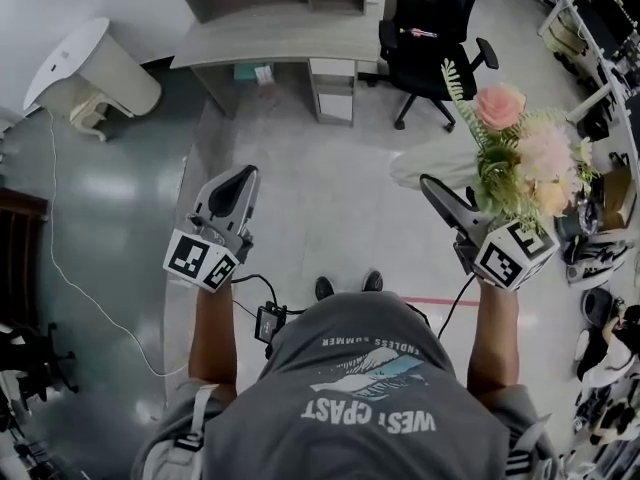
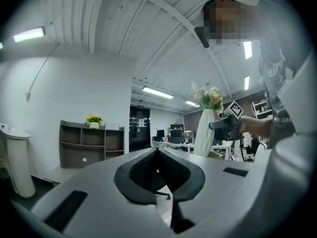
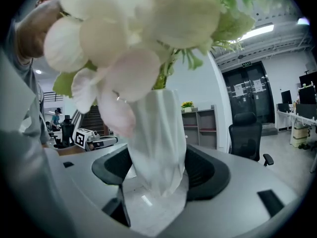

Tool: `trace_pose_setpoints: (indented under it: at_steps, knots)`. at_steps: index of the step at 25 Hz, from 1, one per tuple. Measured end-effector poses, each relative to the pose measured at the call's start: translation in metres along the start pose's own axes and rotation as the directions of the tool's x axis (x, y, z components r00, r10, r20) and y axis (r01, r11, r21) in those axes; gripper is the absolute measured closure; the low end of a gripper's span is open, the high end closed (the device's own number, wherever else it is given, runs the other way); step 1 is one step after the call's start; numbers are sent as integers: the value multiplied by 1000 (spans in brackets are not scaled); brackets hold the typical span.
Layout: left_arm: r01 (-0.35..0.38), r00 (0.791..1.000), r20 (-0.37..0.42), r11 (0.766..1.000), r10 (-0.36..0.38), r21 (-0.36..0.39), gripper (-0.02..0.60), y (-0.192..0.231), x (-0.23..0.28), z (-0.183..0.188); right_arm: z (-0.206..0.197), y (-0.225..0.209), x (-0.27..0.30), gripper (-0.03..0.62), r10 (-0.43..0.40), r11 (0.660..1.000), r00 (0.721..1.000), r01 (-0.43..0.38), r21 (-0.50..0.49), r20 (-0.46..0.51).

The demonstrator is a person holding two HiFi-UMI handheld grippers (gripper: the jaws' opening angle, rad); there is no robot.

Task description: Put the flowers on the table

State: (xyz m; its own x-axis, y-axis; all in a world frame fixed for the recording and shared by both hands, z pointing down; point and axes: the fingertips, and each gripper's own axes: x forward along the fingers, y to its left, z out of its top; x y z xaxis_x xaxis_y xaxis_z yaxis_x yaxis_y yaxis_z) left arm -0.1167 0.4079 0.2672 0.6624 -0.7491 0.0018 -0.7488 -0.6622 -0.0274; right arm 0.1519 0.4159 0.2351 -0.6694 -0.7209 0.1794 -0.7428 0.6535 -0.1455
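Flowers, one bunch grasped by right hand-held gripper, left hand-held gripper clenched

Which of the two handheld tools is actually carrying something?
The right tool, clamped on the white-wrapped bouquet of pink and cream flowers; the left tool is shut and empty.

Head view looks down; gripper views share shelf.

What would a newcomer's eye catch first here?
The bouquet of pink and cream flowers in a tall white vase stands out, clamped in the right gripper at the head view's right. Opposite, the left gripper is shut and empty over the glossy grey floor.
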Motion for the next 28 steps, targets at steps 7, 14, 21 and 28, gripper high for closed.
trace_pose_setpoints:
  at_steps: [7,14,21,28]
  knots:
    - [-47,999,-10,999,47,13,566,-31,19,0,-2,-32,-12,251,60,998,998,-61,21,18]
    - [-92,995,-25,996,92,9,566,-53,36,-9,-7,-61,-13,252,109,994,994,-109,7,6]
    - [-97,994,-41,995,97,1,566,-41,58,-14,-6,-81,2,252,114,993,993,-114,22,-2]
    - [-42,999,-28,999,42,-5,566,-12,95,-14,1,-95,28,251,79,997,997,-79,24,-14]
